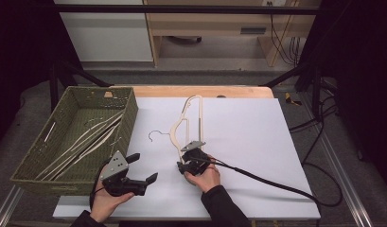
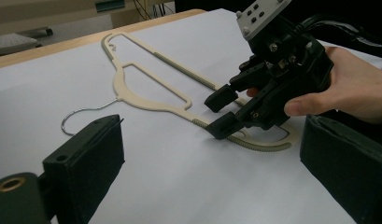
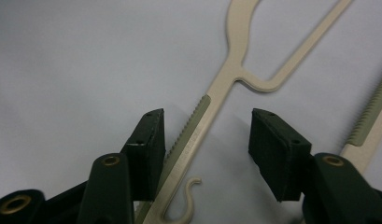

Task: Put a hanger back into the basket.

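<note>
A cream plastic hanger [image 1: 186, 125] with a wire hook [image 1: 155, 135] lies flat on the white sheet, its long side running away from me. My right gripper [image 1: 183, 166] is down at the hanger's near end. In the right gripper view the ribbed arm of the hanger [image 3: 235, 60] runs between the jaws of the right gripper [image 3: 206, 135]; one pad is against it, the other stands apart. The left gripper view shows the same straddle of the hanger [image 2: 146, 100] by the right gripper [image 2: 221, 114]. My left gripper [image 1: 144, 167] hovers to the left, open and empty [image 2: 212, 149].
A green woven basket [image 1: 129, 118] stands at the left with several pale hangers [image 1: 82, 139] inside. The right gripper's black cable [image 1: 267, 182] trails across the sheet to the right. A wooden table edge [image 1: 238, 91] runs along the back.
</note>
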Demonstrator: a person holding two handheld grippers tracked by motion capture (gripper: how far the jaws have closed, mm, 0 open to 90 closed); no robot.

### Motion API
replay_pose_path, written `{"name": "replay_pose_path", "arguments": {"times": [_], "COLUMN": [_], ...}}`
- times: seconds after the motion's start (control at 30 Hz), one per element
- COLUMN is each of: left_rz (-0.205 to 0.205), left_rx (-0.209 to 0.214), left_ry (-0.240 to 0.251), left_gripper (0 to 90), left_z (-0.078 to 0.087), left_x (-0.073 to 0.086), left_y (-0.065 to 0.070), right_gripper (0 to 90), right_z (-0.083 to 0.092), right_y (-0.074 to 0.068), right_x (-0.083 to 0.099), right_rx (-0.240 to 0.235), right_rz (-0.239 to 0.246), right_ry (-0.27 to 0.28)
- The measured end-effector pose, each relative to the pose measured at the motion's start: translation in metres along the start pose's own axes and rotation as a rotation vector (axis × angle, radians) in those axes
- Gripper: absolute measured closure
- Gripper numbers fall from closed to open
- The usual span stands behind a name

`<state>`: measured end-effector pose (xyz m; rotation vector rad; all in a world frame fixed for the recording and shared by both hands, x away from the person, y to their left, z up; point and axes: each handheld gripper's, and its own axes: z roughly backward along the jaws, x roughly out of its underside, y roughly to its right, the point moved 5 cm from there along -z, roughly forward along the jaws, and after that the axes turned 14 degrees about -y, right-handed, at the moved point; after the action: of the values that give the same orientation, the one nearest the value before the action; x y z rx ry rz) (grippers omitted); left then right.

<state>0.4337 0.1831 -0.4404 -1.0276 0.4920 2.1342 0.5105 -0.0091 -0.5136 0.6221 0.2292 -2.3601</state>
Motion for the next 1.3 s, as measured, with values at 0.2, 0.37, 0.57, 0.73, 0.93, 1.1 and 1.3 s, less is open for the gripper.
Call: {"name": "replay_pose_path", "arguments": {"times": [0.2, 0.37, 0.57, 0.73, 0.93, 1.1, 1.3], "left_rz": [-0.002, 0.003, 0.008, 0.004, 0.003, 0.001, -0.002], "left_rx": [0.004, 0.002, -0.001, -0.002, -0.003, -0.003, -0.001], "left_ry": [-0.001, -0.002, -0.008, -0.011, -0.018, -0.021, -0.025], "left_gripper": [6.9, 7.2, 7.4, 7.5, 7.5, 7.5, 7.5], "left_z": [-0.001, -0.001, -0.001, -0.001, -0.003, -0.004, -0.006], "left_x": [0.000, 0.000, 0.001, 0.001, 0.001, 0.001, 0.001], "left_y": [0.002, 0.002, 0.001, 0.002, 0.002, 0.003, 0.004], "right_gripper": [59.1, 72.5, 77.4, 77.9, 78.8, 79.2, 79.0], "right_z": [0.002, 0.003, 0.006, 0.013, 0.026, 0.039, 0.049], "right_y": [-0.005, -0.004, -0.002, 0.001, 0.015, 0.027, 0.040], "right_x": [-0.001, -0.003, -0.002, 0.005, 0.026, 0.046, 0.066], "right_rx": [0.016, 0.007, 0.001, -0.023, -0.031, -0.012, 0.013], "right_rz": [-0.019, -0.089, -0.113, -0.124, -0.146, -0.128, -0.135], "right_ry": [-0.025, -0.069, -0.093, -0.129, -0.161, -0.194, -0.189]}}
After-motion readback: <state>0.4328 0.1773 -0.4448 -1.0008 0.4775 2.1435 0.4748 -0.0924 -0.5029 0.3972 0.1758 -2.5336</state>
